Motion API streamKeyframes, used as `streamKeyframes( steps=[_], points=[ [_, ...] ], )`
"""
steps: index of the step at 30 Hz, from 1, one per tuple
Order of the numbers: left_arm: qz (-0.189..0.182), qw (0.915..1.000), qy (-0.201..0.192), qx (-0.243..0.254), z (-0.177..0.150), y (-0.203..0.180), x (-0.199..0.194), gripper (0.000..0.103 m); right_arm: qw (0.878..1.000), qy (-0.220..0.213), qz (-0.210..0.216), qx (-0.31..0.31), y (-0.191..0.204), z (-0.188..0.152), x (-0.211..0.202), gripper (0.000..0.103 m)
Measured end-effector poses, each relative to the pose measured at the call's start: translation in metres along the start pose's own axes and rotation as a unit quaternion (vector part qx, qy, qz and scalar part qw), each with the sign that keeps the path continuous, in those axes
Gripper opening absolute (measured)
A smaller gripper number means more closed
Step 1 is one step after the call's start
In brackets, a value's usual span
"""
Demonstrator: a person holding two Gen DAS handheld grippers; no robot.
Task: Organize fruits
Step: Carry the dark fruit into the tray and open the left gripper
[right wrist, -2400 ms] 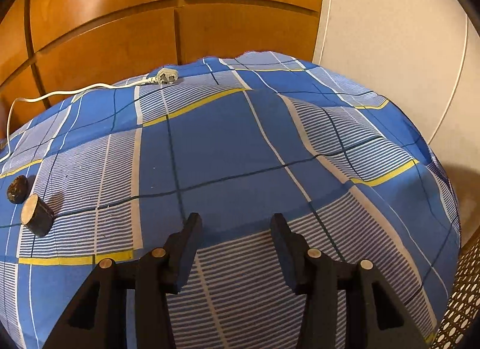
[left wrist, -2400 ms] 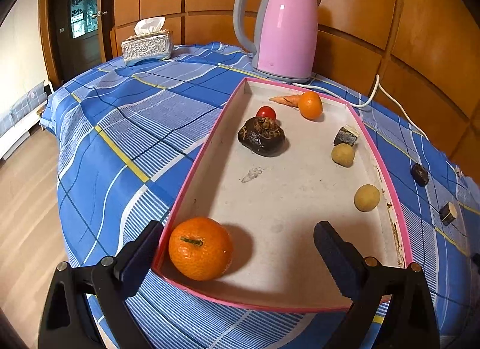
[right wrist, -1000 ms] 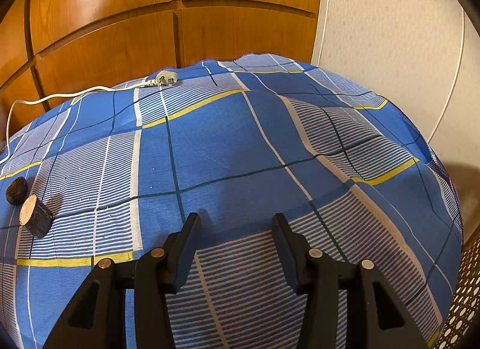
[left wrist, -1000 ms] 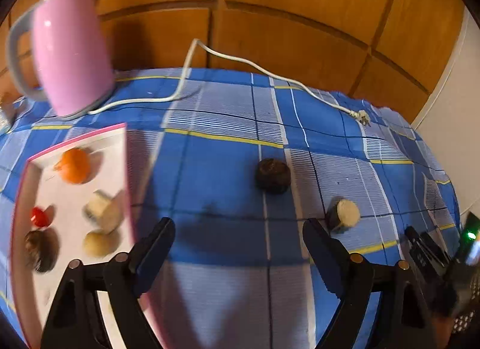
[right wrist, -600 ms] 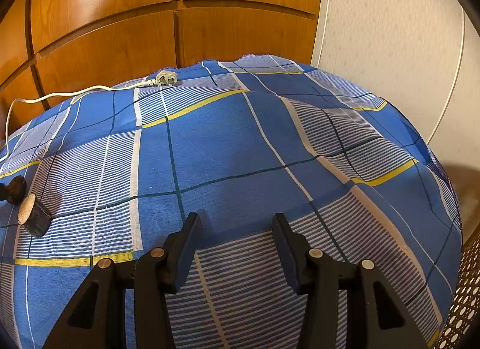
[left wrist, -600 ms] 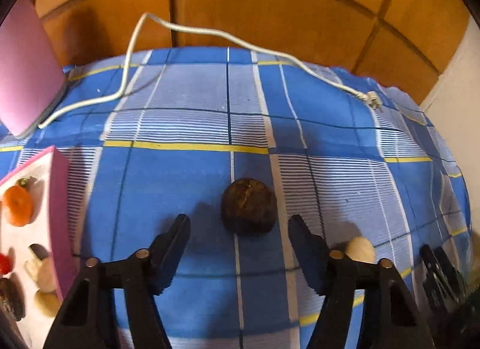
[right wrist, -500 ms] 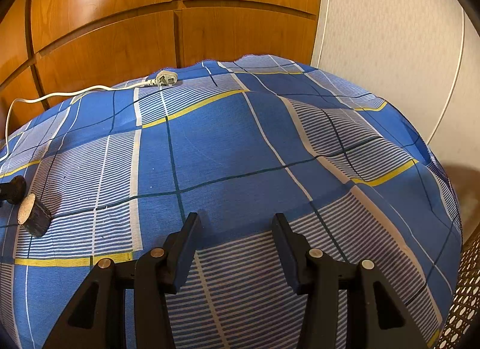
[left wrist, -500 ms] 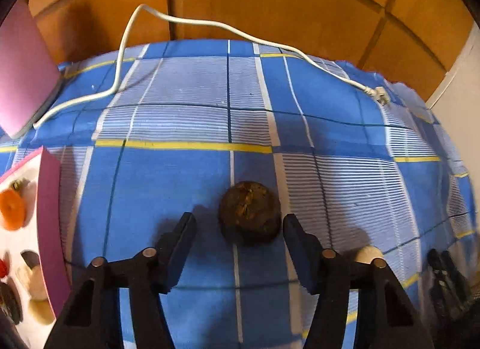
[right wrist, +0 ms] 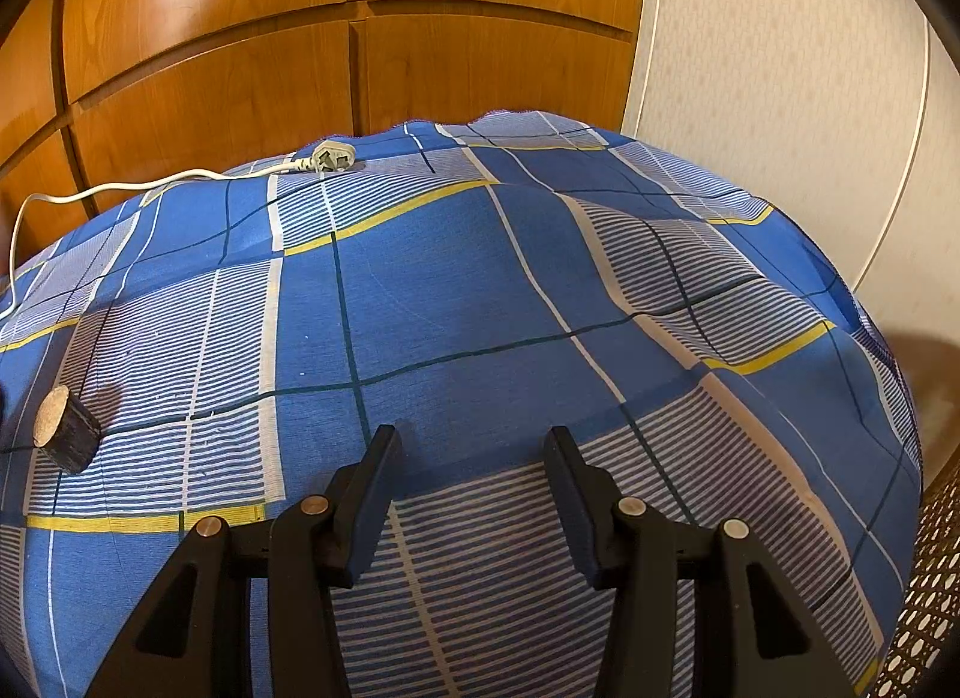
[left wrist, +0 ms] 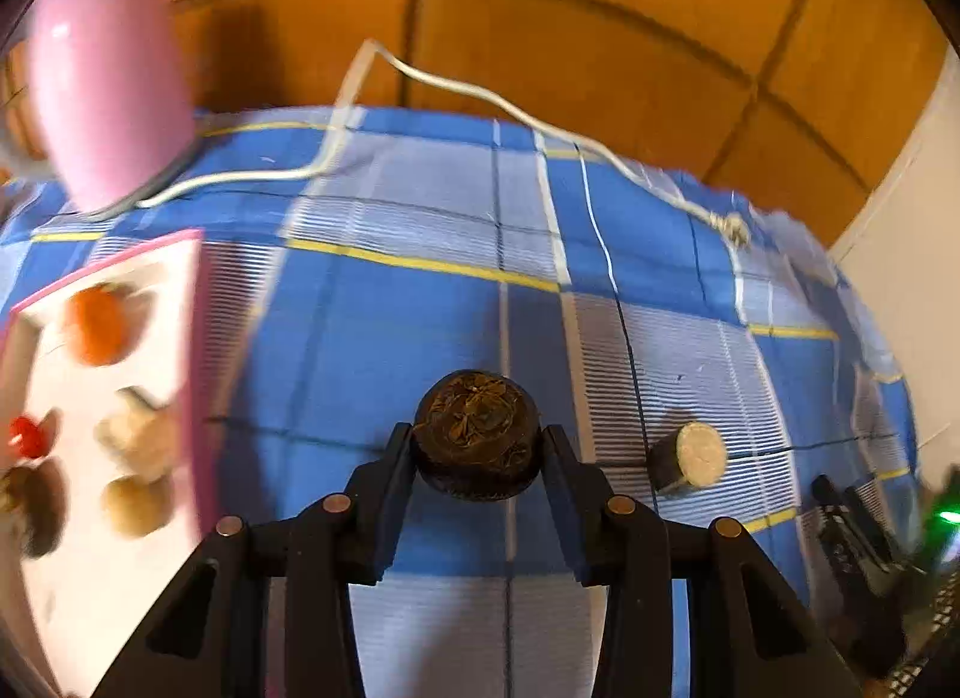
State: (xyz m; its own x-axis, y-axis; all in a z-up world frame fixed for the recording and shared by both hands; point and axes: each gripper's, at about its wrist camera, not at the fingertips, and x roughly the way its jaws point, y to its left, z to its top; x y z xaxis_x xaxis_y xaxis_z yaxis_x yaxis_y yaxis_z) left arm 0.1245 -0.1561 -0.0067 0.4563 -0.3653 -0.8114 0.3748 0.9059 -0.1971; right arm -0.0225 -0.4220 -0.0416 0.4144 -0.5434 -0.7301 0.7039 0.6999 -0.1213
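Note:
A dark, wrinkled round fruit (left wrist: 474,407) sits between the fingers of my left gripper (left wrist: 477,439). The jaws are closing and both pads touch its sides. To its right on the blue checked cloth lies a short brown piece with a pale cut face (left wrist: 690,458), also at the left edge of the right wrist view (right wrist: 63,428). At the left is the pink-rimmed tray (left wrist: 195,338), holding an orange fruit (left wrist: 99,326), a red tomato (left wrist: 27,437) and several pale and dark pieces. My right gripper (right wrist: 474,446) hangs open and empty over bare cloth.
A pink kettle (left wrist: 108,86) stands behind the tray, and its white cord (left wrist: 450,86) runs across the cloth to a plug (right wrist: 333,158). Wooden panels back the table. The cloth falls off at the right, beside a pale wall and a woven basket (right wrist: 924,608).
My left gripper's fingers have closed in from either side of the dark fruit until they touch it. Its view has swung left, bringing more of the tray in. The right gripper has stayed still.

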Motion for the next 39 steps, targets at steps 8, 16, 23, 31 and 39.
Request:
streamKeyframes(
  steps=[8, 16, 23, 31, 39],
  points=[
    [0.038, 0.9951, -0.061, -0.068, -0.008, 0.077, -0.069, 0.042, 1.0, -0.001, 0.001, 0.001, 0.0, 0.0, 0.0, 0.05],
    [0.097, 0.9859, -0.055, -0.124, -0.007, 0.157, -0.069, 0.042, 1.0, -0.001, 0.0, 0.0, 0.0, 0.0, 0.0, 0.05],
    [0.116, 0.9819, -0.036, -0.145, -0.007, 0.182, -0.048, 0.044, 1.0, 0.0, 0.0, 0.0, 0.0, -0.001, 0.0, 0.05],
    [0.152, 0.9742, -0.066, -0.154, -0.021, 0.181, -0.068, 0.053, 1.0, 0.0, -0.001, 0.0, 0.001, -0.001, 0.0, 0.05],
    [0.188, 0.9643, -0.106, -0.154, -0.05, 0.169, -0.102, 0.062, 1.0, 0.0, -0.001, 0.0, 0.001, -0.001, 0.0, 0.05]
  ],
)
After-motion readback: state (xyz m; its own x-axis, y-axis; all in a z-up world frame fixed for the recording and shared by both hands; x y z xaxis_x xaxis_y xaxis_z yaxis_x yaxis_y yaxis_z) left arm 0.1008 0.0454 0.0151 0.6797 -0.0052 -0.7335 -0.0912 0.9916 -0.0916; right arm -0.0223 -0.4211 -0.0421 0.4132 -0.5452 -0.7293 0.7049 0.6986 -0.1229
